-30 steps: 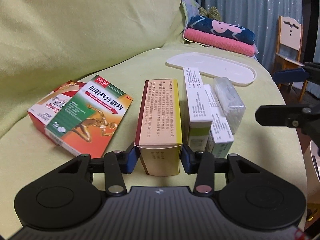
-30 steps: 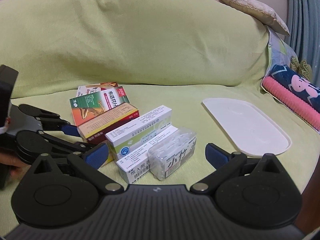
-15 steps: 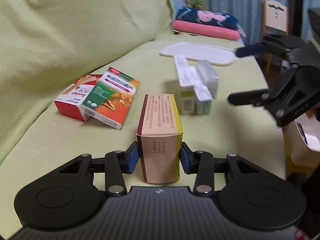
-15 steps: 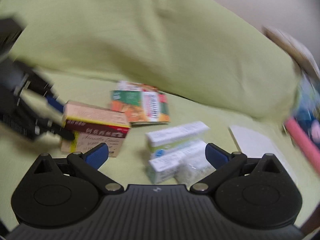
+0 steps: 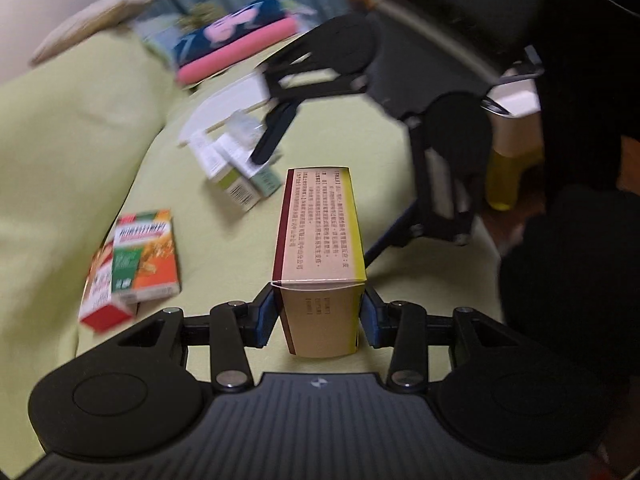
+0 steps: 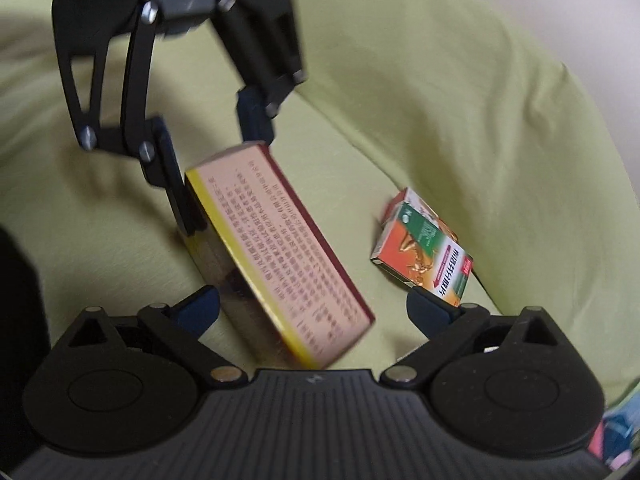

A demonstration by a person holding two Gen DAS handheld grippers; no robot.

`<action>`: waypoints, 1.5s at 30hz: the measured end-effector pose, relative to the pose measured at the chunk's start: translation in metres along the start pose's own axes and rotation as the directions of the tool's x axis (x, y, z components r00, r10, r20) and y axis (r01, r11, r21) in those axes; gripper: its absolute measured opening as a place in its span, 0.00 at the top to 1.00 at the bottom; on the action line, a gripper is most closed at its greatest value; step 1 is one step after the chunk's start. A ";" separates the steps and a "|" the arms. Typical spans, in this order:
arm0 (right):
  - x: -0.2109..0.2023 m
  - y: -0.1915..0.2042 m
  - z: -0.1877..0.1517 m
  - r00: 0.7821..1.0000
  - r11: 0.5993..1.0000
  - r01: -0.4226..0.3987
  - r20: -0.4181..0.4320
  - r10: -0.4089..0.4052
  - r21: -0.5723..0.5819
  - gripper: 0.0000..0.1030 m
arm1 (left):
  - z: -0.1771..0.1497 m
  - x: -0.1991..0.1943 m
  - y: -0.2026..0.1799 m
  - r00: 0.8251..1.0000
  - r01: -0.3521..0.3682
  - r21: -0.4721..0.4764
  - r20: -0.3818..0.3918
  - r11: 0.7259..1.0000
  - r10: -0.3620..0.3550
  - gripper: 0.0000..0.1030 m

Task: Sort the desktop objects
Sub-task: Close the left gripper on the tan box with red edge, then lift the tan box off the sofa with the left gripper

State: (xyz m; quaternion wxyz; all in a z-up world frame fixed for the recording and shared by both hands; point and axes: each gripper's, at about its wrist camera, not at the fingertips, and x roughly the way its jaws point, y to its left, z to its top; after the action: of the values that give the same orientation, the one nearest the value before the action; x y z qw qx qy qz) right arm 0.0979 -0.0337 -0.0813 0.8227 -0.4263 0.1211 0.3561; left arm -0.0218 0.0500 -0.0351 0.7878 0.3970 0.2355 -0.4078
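While the left gripper (image 5: pixel 319 316) clamps the long tan carton with a maroon edge and a yellow stripe (image 5: pixel 318 236) by its near end, blue pads flush on both side faces, the carton is held clear of the green cloth-covered surface (image 5: pixel 72 128) and pointing away from the camera.

Right gripper (image 6: pixel 314 312): jaws wide, nothing held. In the right wrist view the carton's far end sits between its pads, tilted, touching neither as far as I can tell. Looks like a handover, or a two-handed reposition. That's a judgement.

Next move, if handover: right closes on the free end, squared to the side faces, then left releases. Carton is angled across the right jaws, so it needs aligning first or it will twist.

Rest of the pile:
- orange-and-green flat box (image 5: pixel 146 252) lying on a red-and-white box (image 5: pixel 102 300), left side, well apart from the carton
- cluster of small white boxes (image 5: pixel 236 168) farther back, just in front of a white flat tray (image 5: pixel 228 104)
- folded pink-and-blue cloth (image 5: pixel 236 48) behind the tray

Writing: carton's top face has dense Chinese print, too blurred to read. Orange-and-green box has a red band with white Chinese characters, also unreadable here. No brand legible.
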 end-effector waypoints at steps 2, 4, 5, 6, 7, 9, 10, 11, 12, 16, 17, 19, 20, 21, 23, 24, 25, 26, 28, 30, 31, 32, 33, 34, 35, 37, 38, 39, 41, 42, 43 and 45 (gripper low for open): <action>0.001 0.003 0.002 1.000 1.000 -0.004 0.001 0.004 -0.017 0.11 | 0.001 0.000 -0.005 1.000 -0.012 0.024 -0.007 1.000 0.012 0.54; 0.000 0.004 0.005 1.000 1.000 -0.018 0.005 0.019 -0.014 0.19 | 0.001 0.000 -0.009 1.000 -0.022 0.030 -0.011 0.999 0.022 0.53; 0.000 0.005 0.006 1.000 1.000 -0.028 0.003 0.028 -0.009 0.22 | 0.001 -0.001 -0.010 1.000 -0.027 0.026 -0.014 0.999 0.027 0.53; -0.001 0.005 0.007 0.999 0.999 -0.036 -0.002 0.036 -0.002 0.25 | 0.000 -0.001 -0.011 0.999 -0.032 0.024 -0.017 0.999 0.032 0.52; -0.001 0.006 0.007 0.999 0.999 -0.038 -0.006 0.038 0.003 0.25 | 0.000 -0.001 -0.012 0.999 -0.036 0.023 -0.021 0.999 0.036 0.52; -0.001 0.004 0.008 0.999 0.999 -0.035 -0.012 0.035 0.018 0.25 | 0.002 -0.002 -0.014 0.998 -0.050 0.020 -0.027 0.999 0.050 0.50; -0.001 0.003 0.009 0.999 0.999 -0.036 -0.015 0.036 0.028 0.26 | 0.003 -0.001 -0.015 0.998 -0.060 0.018 -0.033 0.998 0.060 0.50; -0.001 0.002 0.009 0.999 0.999 -0.034 -0.017 0.035 0.030 0.26 | 0.005 0.000 -0.016 0.996 -0.072 0.020 -0.042 0.997 0.073 0.49; -0.001 0.002 0.009 0.999 0.999 -0.032 -0.018 0.033 0.026 0.27 | 0.007 0.001 -0.017 0.995 -0.086 0.024 -0.054 0.996 0.087 0.48; -0.003 0.008 0.010 0.999 1.000 -0.019 -0.028 0.018 -0.010 0.33 | 0.013 0.006 -0.025 0.986 -0.126 0.074 -0.096 0.989 0.133 0.47; -0.005 0.010 0.010 0.999 1.000 -0.018 -0.030 0.017 -0.019 0.34 | 0.014 0.008 -0.027 0.985 -0.126 0.094 -0.107 0.988 0.136 0.47; -0.009 0.014 0.011 0.999 0.999 -0.024 -0.034 0.022 -0.031 0.40 | 0.016 0.011 -0.035 0.981 -0.123 0.156 -0.130 0.980 0.144 0.49; -0.010 0.014 0.011 0.999 0.999 -0.030 -0.036 0.029 -0.033 0.42 | 0.016 0.013 -0.040 0.978 -0.122 0.193 -0.142 0.973 0.151 0.50; -0.011 0.015 0.011 0.999 0.999 -0.037 -0.038 0.036 -0.036 0.45 | 0.017 0.015 -0.043 0.975 -0.123 0.226 -0.153 0.966 0.160 0.50; -0.013 0.016 0.011 0.998 0.998 -0.045 -0.044 0.044 -0.034 0.48 | 0.018 0.020 -0.051 0.968 -0.129 0.287 -0.170 0.949 0.182 0.50; -0.013 0.016 0.011 0.998 0.998 -0.047 -0.047 0.045 -0.032 0.49 | 0.019 0.022 -0.053 0.966 -0.132 0.306 -0.176 0.943 0.192 0.50; -0.013 0.016 0.011 0.998 0.998 -0.047 -0.049 0.046 -0.029 0.50 | 0.020 0.023 -0.054 0.964 -0.135 0.312 -0.178 0.940 0.197 0.50; -0.012 0.016 0.011 0.998 0.999 -0.047 -0.052 0.046 -0.026 0.51 | 0.021 0.025 -0.054 0.963 -0.137 0.315 -0.179 0.939 0.201 0.50; -0.012 0.016 0.011 0.997 0.999 -0.044 -0.058 0.043 -0.023 0.54 | 0.022 0.028 -0.055 0.960 -0.148 0.324 -0.180 0.935 0.214 0.50; -0.011 0.017 0.012 0.997 0.999 -0.035 -0.062 0.033 -0.024 0.55 | 0.023 0.031 -0.056 0.956 -0.159 0.337 -0.182 0.928 0.230 0.50; -0.011 0.018 0.012 0.997 0.999 -0.029 -0.065 0.028 -0.025 0.56 | 0.024 0.033 -0.056 0.954 -0.165 0.343 -0.184 0.925 0.238 0.50; -0.011 0.019 0.012 0.997 0.999 -0.025 -0.069 0.023 -0.029 0.56 | 0.024 0.036 -0.057 0.952 -0.168 0.348 -0.186 0.922 0.244 0.49; -0.011 0.020 0.012 0.997 0.999 -0.023 -0.070 0.021 -0.034 0.56 | 0.025 0.038 -0.057 0.951 -0.168 0.357 -0.186 0.919 0.245 0.49; -0.011 0.021 0.011 0.997 0.999 -0.023 -0.069 0.020 -0.039 0.56 | 0.027 0.040 -0.059 0.953 -0.166 0.367 -0.180 0.915 0.244 0.49; -0.011 0.022 0.011 0.997 0.999 -0.022 -0.068 0.019 -0.044 0.56 | 0.027 0.041 -0.061 0.955 -0.165 0.376 -0.171 0.912 0.244 0.49; -0.011 0.023 0.010 0.998 0.998 -0.021 -0.066 0.017 -0.051 0.56 | 0.028 0.045 -0.064 0.955 -0.166 0.392 -0.165 0.905 0.247 0.48; -0.010 0.023 0.010 0.998 0.998 -0.021 -0.067 0.017 -0.054 0.56 | 0.028 0.048 -0.066 0.954 -0.165 0.401 -0.167 0.901 0.249 0.48; -0.010 0.023 0.010 0.998 0.998 -0.021 -0.067 0.017 -0.056 0.56 | 0.029 0.051 -0.067 0.953 -0.163 0.407 -0.173 0.899 0.251 0.49; -0.010 0.023 0.008 0.997 0.998 -0.018 -0.072 0.013 -0.064 0.56 | 0.030 0.056 -0.067 0.952 -0.157 0.409 -0.179 0.899 0.248 0.51; -0.010 0.024 0.007 0.997 0.997 -0.014 -0.075 0.009 -0.070 0.56 | 0.030 0.057 -0.067 0.953 -0.154 0.405 -0.181 0.901 0.244 0.51; -0.010 0.024 0.006 0.997 0.997 -0.011 -0.077 0.005 -0.076 0.56 | 0.031 0.058 -0.066 0.954 -0.151 0.399 -0.181 0.904 0.239 0.51; -0.009 0.024 0.005 0.996 0.997 -0.007 -0.088 -0.001 -0.082 0.56 | 0.032 0.058 -0.066 0.955 -0.147 0.394 -0.183 0.907 0.234 0.51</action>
State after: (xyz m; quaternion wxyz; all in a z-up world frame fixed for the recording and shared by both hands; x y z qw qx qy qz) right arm 0.0745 -0.0250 -0.0887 0.7977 -0.4750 0.1432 0.3428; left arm -0.0430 -0.0255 -0.0860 0.7014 0.6054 0.2009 -0.3181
